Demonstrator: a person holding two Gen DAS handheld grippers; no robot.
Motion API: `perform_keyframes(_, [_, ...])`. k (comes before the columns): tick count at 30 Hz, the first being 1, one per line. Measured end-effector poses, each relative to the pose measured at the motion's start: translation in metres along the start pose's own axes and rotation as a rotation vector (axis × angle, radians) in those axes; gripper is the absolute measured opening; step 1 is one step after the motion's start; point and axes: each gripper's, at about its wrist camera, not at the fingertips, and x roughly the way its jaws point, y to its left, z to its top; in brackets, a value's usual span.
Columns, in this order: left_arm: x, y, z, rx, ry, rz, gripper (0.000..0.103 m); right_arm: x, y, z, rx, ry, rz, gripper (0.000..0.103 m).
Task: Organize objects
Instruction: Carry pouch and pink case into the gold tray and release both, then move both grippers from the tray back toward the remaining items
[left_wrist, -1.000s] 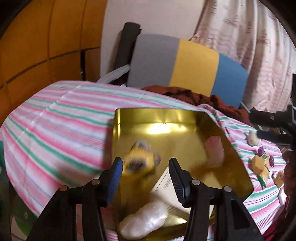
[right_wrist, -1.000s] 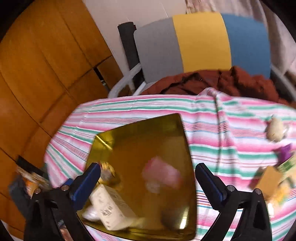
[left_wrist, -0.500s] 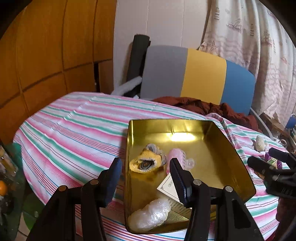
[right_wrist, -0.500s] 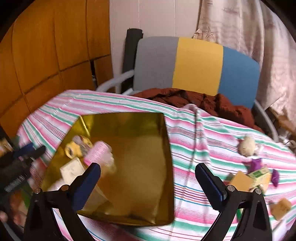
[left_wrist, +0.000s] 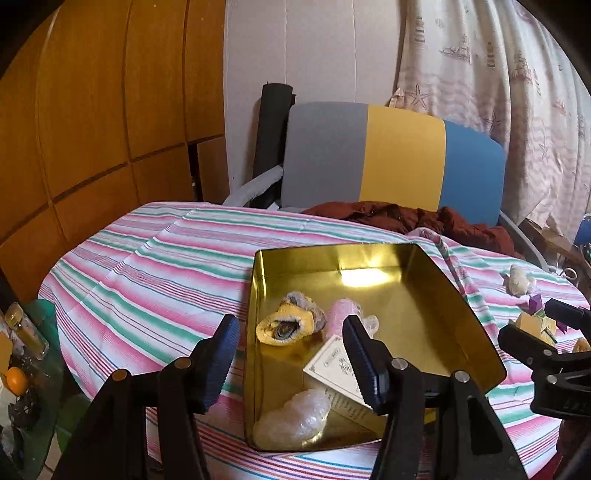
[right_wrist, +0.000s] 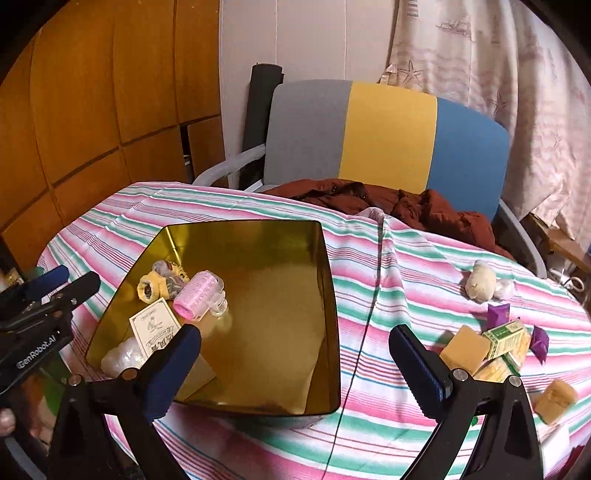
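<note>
Glossy gold tin tray (right_wrist: 325, 280) holding ribbed pink roller (right_wrist: 199, 293); left gripper (left_wrist: 290, 352) and right gripper (right_wrist: 295, 356) being held agape, empty; crinkled wrapped lump (left_wrist: 291, 419) being partly hidden.

A striped cloth (left_wrist: 155, 273) of pink, green and white covers the surface, and behind it stands a chair (right_wrist: 384, 136) whose back is grey, yellow and blue, with a rumpled dark red garment (right_wrist: 399, 206) heaped on its seat and spilling just onto the far edge of the cloth. A black roll (left_wrist: 271, 129) leans upright against the pale wall beside the chair, wooden panels (left_wrist: 92, 122) fill the left side, and a patterned curtain (right_wrist: 509, 74) hangs at the right. Low at the far left, off the cloth, sit a small jar (left_wrist: 24, 328) and an orange fruit (left_wrist: 16, 380).
</note>
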Motion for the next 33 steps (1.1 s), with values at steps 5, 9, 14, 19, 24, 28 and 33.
perform_keyframes(5, [-0.002, -0.006, -0.004, 0.015, 0.006, -0.041, 0.059, -0.002, -0.007, -0.01, 0.037, 0.024, 0.031, 0.102])
perform_keyframes(9, [-0.005, -0.014, -0.004, 0.04, 0.001, -0.085, 0.059, -0.004, -0.015, -0.016, 0.07, 0.03, 0.029, 0.103])
perform_keyframes(14, [-0.009, -0.026, -0.005, 0.062, 0.003, -0.162, 0.059, -0.004, -0.036, -0.021, 0.138, 0.048, 0.021, 0.103])
perform_keyframes(19, [-0.006, -0.039, -0.007, 0.087, 0.027, -0.215, 0.059, -0.005, -0.068, -0.031, 0.248, 0.076, 0.001, 0.103])
perform_keyframes(24, [-0.008, -0.059, -0.008, 0.137, 0.033, -0.269, 0.059, -0.013, -0.112, -0.041, 0.351, 0.092, -0.049, 0.103])
perform_keyframes(28, [-0.011, -0.084, -0.008, 0.197, 0.039, -0.339, 0.059, -0.025, -0.159, -0.05, 0.469, 0.098, -0.098, 0.103])
perform_keyframes(33, [-0.013, -0.127, -0.014, 0.292, 0.066, -0.439, 0.059, -0.047, -0.223, -0.067, 0.624, 0.104, -0.194, 0.103])
